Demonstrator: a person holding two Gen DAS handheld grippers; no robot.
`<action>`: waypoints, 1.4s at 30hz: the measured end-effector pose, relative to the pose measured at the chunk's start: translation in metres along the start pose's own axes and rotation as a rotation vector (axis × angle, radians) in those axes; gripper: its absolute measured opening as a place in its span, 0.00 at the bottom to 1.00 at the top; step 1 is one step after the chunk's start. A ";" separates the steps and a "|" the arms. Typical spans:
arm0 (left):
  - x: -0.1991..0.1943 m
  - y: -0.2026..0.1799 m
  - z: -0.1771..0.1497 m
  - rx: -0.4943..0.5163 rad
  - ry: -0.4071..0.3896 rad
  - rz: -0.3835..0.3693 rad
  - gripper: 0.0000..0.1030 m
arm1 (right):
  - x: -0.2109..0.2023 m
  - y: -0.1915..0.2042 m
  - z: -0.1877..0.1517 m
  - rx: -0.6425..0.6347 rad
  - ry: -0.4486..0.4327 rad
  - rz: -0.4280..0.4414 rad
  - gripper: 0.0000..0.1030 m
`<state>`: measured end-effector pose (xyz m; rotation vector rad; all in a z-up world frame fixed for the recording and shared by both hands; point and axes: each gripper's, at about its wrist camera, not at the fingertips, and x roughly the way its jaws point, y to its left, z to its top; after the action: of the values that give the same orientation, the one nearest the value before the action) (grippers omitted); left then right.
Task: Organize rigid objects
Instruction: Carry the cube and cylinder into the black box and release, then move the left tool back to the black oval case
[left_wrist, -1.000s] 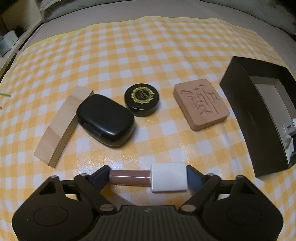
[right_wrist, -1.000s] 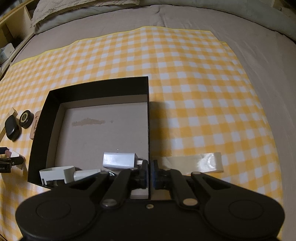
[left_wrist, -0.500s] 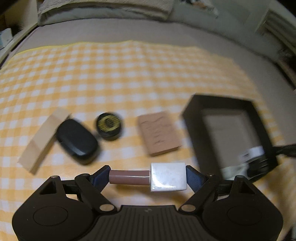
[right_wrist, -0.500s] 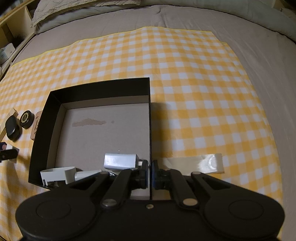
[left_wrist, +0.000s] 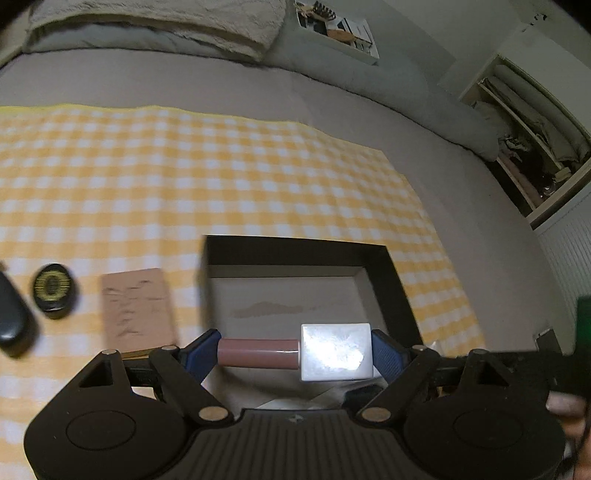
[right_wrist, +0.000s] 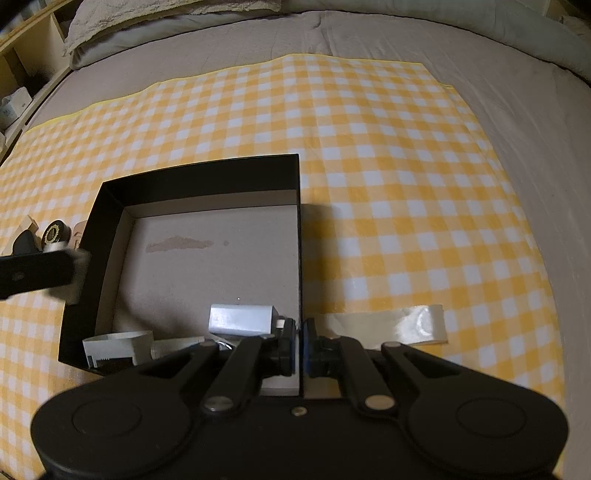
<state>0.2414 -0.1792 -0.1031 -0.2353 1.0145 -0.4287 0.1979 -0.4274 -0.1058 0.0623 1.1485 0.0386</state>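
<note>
My left gripper (left_wrist: 295, 352) is shut on a lipstick (left_wrist: 295, 352) with a brown tube and a white square cap, held crosswise over the near part of the black box (left_wrist: 295, 247). My right gripper (right_wrist: 299, 345) is shut on the box's right wall (right_wrist: 300, 236) near its front corner. Inside the box lie a white plug block (right_wrist: 240, 317), a white labelled tube (right_wrist: 118, 345) and other small items partly hidden by my gripper. The left gripper (right_wrist: 40, 273) shows at the box's left wall in the right wrist view.
Left of the box on the yellow checked cloth (left_wrist: 184, 184) lie a carved tan tile (left_wrist: 136, 306), a round black tin with a gold top (left_wrist: 53, 290) and a black case (left_wrist: 11, 317). A clear tape strip (right_wrist: 399, 323) lies right of the box. Grey bedding surrounds the cloth.
My left gripper has lifted the lipstick off the cloth and carried it right, from the loose items to over the box. The right gripper has kept its hold on the box wall.
</note>
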 end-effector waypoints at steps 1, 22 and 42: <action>0.008 -0.005 0.001 -0.002 0.006 0.001 0.83 | 0.000 0.000 0.000 -0.001 -0.001 0.002 0.04; 0.096 -0.034 -0.010 -0.146 0.065 -0.051 0.90 | -0.009 -0.009 -0.008 -0.002 -0.013 0.049 0.05; 0.052 -0.046 -0.014 0.010 0.047 -0.010 1.00 | -0.004 -0.010 -0.006 0.025 0.000 0.045 0.03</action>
<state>0.2423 -0.2441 -0.1325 -0.2227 1.0571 -0.4499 0.1914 -0.4375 -0.1056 0.1107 1.1480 0.0639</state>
